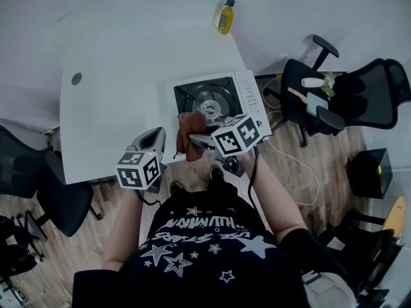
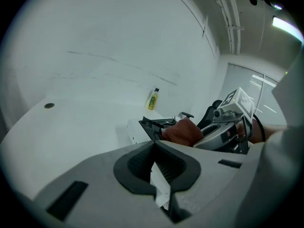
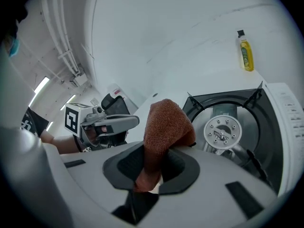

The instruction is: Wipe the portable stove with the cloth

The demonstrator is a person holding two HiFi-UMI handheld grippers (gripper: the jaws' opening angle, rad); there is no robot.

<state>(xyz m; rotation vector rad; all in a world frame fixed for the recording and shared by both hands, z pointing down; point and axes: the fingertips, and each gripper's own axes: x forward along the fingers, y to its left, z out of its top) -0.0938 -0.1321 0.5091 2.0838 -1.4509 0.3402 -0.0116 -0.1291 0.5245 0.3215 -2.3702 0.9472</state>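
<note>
The white portable stove with a black burner well stands at the table's near edge. A rust-brown cloth hangs over the stove's near left corner, and my right gripper is shut on it. In the right gripper view the cloth bulges up from between the jaws, with the burner just beyond it. My left gripper hovers left of the stove over the table edge, its jaws together and holding nothing. In the left gripper view the stove, the cloth and the right gripper lie ahead to the right.
A yellow bottle stands at the far side of the white table. A grey cable hole sits at the table's left. Black office chairs and a white cable are on the wooden floor to the right.
</note>
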